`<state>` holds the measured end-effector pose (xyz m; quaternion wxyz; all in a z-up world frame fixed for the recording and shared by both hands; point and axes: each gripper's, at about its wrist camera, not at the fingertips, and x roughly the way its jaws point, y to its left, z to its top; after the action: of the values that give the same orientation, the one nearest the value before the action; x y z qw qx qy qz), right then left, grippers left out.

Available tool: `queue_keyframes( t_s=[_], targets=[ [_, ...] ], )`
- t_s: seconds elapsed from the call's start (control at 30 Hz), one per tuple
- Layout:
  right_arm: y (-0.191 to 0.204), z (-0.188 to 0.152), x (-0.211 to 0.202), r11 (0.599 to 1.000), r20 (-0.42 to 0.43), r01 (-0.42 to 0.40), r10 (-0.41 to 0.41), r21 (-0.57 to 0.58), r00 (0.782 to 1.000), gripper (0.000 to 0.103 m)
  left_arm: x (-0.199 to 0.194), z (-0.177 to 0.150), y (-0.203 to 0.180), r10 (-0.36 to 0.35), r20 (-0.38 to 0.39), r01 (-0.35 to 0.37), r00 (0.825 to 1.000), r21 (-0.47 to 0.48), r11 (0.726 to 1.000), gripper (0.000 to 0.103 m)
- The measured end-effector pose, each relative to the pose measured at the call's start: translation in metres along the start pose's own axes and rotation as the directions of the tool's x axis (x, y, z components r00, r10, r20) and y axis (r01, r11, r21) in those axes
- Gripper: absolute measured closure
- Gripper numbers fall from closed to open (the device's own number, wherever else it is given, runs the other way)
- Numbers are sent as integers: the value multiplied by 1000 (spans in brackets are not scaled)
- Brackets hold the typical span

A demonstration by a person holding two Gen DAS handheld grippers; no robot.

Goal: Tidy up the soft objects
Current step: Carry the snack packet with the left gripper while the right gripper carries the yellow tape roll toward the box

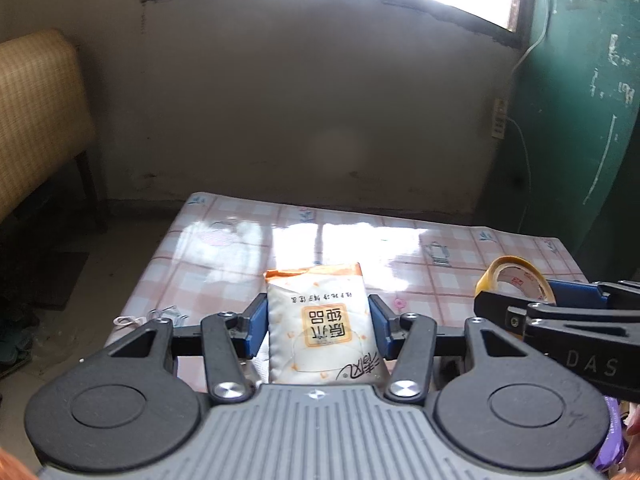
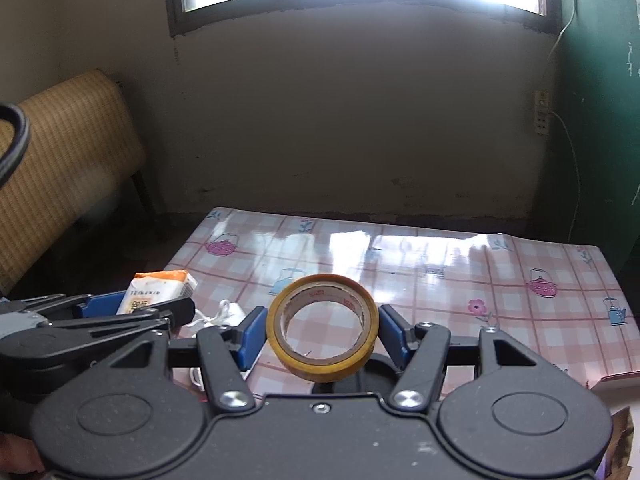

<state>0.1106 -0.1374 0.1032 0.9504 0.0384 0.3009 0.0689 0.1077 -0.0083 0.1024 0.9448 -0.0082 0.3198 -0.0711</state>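
Above the checked table point(image 1: 224, 264), tissue pack point(image 1: 320, 320) clamped in left gripper point(image 1: 318, 324); tape roll point(image 2: 322, 326) clamped in right gripper point(image 2: 322, 332).

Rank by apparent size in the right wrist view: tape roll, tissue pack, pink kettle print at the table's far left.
1. tape roll, though nearest the camera
2. tissue pack, partly hidden
3. pink kettle print

Glossy tablecloth point(image 2: 440, 280), seemingly plastic; matt tissue pack point(image 1: 320, 320)
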Motion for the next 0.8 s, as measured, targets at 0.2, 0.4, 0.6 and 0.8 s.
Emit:
queue_keyframes(
  t_s=[0.2, 0.4, 0.6, 0.8],
  targets=[
    [-22, 1, -3, 999, 3, 32, -32, 23, 999, 30, 9, 2, -20, -27, -13, 27, 1000, 20, 999, 50],
    [-41, -1, -8, 997, 5, 47, -48, 53, 999, 31, 17, 4, -34, -45, -24, 45, 999, 37, 998, 50],
    [-55, -3, -14, 996, 9, 60, -60, 63, 998, 30, 23, 4, -52, -61, -28, 62, 998, 52, 997, 50],
    [-73, -5, -19, 993, 7, 84, -85, 87, 996, 30, 26, 4, -72, -84, -30, 86, 996, 80, 993, 50]
  ],
)
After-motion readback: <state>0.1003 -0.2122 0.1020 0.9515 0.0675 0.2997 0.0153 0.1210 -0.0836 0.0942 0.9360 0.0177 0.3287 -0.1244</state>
